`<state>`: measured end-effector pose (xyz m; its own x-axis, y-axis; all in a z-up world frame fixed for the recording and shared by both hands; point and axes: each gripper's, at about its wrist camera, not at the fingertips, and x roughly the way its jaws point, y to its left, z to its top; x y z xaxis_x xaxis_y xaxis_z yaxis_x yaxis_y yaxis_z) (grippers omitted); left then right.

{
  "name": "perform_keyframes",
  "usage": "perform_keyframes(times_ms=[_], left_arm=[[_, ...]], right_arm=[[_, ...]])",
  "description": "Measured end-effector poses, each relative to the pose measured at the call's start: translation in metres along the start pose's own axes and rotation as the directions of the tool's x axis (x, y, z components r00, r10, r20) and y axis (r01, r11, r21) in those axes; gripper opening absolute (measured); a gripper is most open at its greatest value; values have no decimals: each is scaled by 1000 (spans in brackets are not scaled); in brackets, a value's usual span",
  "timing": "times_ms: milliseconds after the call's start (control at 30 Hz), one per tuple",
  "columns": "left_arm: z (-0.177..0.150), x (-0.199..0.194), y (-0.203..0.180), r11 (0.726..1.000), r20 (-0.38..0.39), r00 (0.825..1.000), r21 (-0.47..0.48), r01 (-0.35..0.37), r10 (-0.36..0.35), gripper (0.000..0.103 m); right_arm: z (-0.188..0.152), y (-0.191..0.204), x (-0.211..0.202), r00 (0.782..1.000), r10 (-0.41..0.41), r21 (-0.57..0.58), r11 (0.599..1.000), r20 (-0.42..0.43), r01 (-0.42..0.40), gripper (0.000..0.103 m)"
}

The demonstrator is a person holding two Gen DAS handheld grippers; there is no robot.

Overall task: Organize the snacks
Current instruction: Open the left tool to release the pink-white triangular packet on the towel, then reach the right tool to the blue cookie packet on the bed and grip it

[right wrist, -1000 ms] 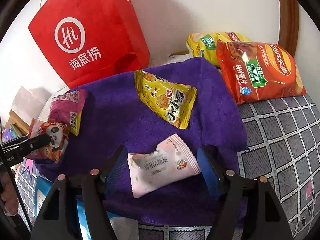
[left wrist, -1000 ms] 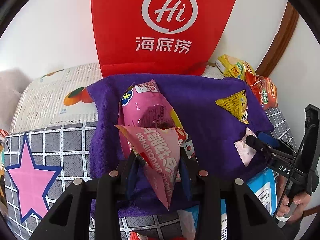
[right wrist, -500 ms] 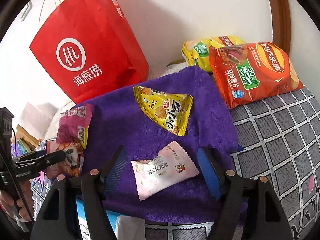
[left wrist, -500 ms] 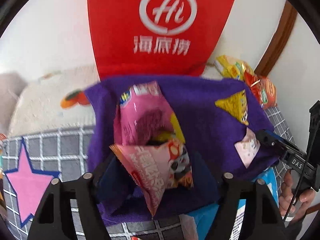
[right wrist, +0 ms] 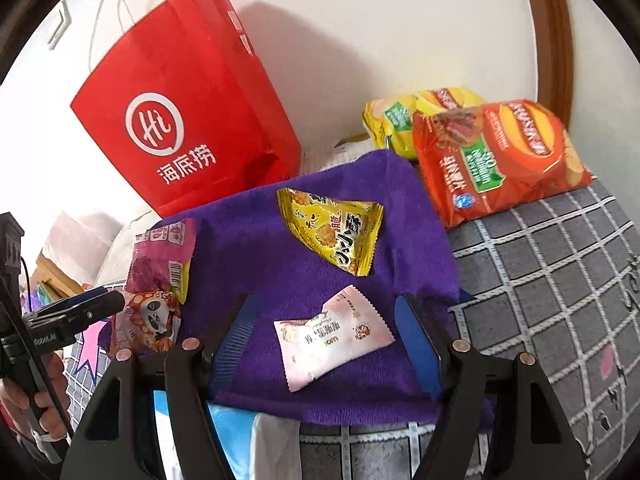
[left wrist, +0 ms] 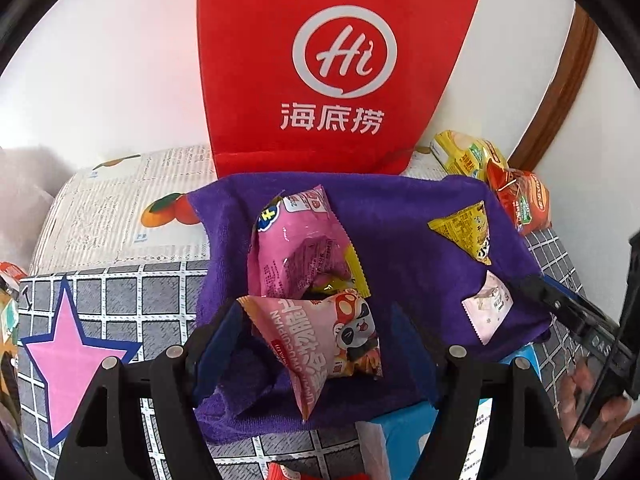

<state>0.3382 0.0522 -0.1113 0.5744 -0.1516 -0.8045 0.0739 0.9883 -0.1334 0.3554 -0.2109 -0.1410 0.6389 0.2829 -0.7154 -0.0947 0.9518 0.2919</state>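
Observation:
A purple towel (left wrist: 400, 220) carries several snacks. My left gripper (left wrist: 316, 312) stands open; a pink panda snack packet (left wrist: 320, 340) lies loose on the towel between its fingers, leaning on a larger pink packet (left wrist: 300, 248). My right gripper (right wrist: 326, 304) is open too, and a pale pink packet (right wrist: 332, 336) lies between its blue pads with a gap on both sides. A yellow triangular packet (right wrist: 332, 236) rests farther back on the towel (right wrist: 248, 248). From the right wrist, the left gripper's finger (right wrist: 104, 304) shows beside the panda packet (right wrist: 152, 320).
A red paper bag (left wrist: 336, 72) stands against the wall behind the towel. Orange (right wrist: 496, 156) and yellow (right wrist: 400, 116) chip bags lie at the back right on a grey checked cover (right wrist: 560, 280). A blue-white pack (right wrist: 232, 432) sits under the towel's near edge.
My left jaws have gone from shut on the panda packet to open, and the packet dropped flat onto the towel. My right gripper lifted slightly, staying open over the pale pink packet.

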Motion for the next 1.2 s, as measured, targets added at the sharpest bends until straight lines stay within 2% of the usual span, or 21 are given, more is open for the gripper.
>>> perform_keyframes(times_ms=[167, 367, 533, 667, 833, 1033, 1200], left_arm=[[2, -15, -1, 1000, 30, 999, -7, 20, -20, 74], [3, -41, -12, 999, 74, 996, 26, 46, -48, 74], [4, -55, -17, 996, 95, 992, 46, 76, -80, 74], [3, -61, -21, 995, 109, 991, 64, 72, -79, 74], [2, -67, -24, 994, 116, 990, 85, 74, -83, 74], [0, -68, -31, 991, 107, 989, 99, 86, -97, 75], [-2, -74, -32, 990, 106, 988, 97, 102, -112, 74]], right_arm=[[-17, 11, -35, 998, -62, -19, 998, 3, 62, 66], [-49, 25, -76, 998, -65, -36, 997, 12, 66, 65], [-75, 41, -93, 999, -45, -79, 996, -29, 43, 60], [-95, 52, -95, 998, -3, -124, 992, -68, -5, 60], [-123, 67, -86, 997, -22, -201, 980, -77, 6, 59], [-143, 73, -69, 987, 36, -196, 978, -157, -67, 59], [-158, 83, -56, 978, 42, -242, 966, -204, -92, 59]])
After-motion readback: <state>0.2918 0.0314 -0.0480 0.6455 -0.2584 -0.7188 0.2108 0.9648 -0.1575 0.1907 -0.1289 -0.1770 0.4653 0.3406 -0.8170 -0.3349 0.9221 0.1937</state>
